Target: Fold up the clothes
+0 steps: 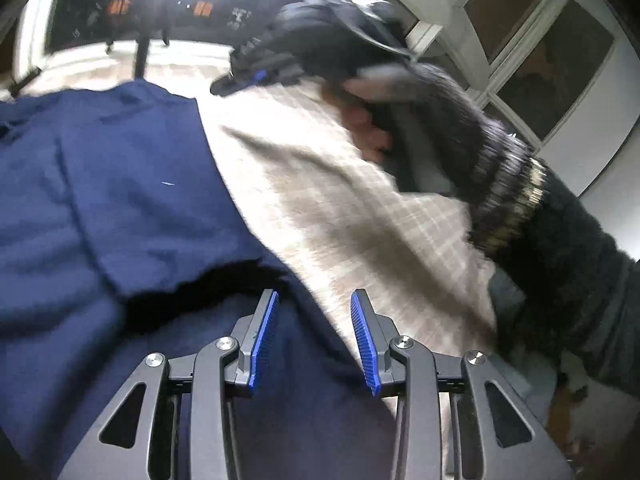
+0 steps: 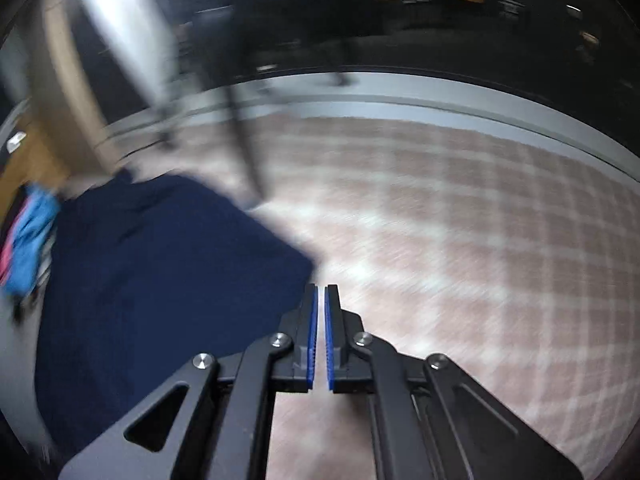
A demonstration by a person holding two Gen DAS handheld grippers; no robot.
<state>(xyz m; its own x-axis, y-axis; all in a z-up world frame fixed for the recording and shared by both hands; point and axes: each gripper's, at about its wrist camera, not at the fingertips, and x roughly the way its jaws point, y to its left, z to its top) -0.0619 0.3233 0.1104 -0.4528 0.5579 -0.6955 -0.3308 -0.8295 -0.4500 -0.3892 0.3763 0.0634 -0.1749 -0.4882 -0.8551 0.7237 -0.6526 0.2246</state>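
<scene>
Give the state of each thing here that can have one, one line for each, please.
Left claw: open, empty, over the navy garment.
Right claw: shut, nothing visible between the pads.
Navy garment: lying on the checked cloth, partly folded, rumpled.
Checked cloth: spread flat.

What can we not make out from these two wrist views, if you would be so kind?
- Navy garment: its type and full outline; both views crop it.
- Right gripper: shut, but in the left wrist view motion blur smears it and the hand holding it.
- Colourful clothes: blurred at the right wrist view's left edge.
- Checked cloth: its extent; the frame cuts it off.
</scene>
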